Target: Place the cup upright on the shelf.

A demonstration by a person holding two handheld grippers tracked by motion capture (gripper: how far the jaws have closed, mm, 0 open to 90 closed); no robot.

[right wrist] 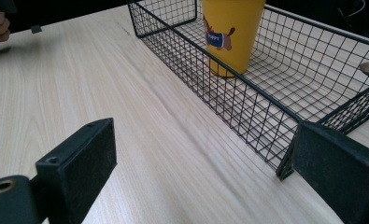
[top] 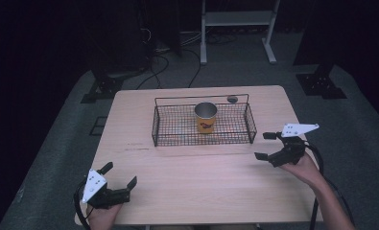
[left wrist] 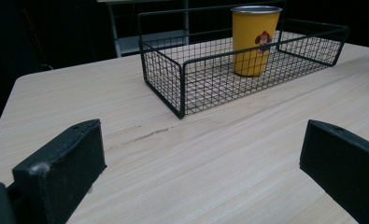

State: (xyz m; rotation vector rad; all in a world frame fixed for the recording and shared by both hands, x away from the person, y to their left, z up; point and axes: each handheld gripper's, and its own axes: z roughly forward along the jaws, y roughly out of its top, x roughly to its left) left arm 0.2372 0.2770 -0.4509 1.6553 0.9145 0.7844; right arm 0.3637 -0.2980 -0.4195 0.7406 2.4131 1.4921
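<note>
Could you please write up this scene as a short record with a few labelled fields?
surface: light wooden table
container: black wire basket, toward the far side of the table
contents: yellow metal-rimmed cup with a cartoon dog, upright inside the basket
left gripper: open, near the table's near left corner, holding nothing
right gripper: open, just off the basket's right end, holding nothing
other: small round hole in the tabletop behind the basket
</note>
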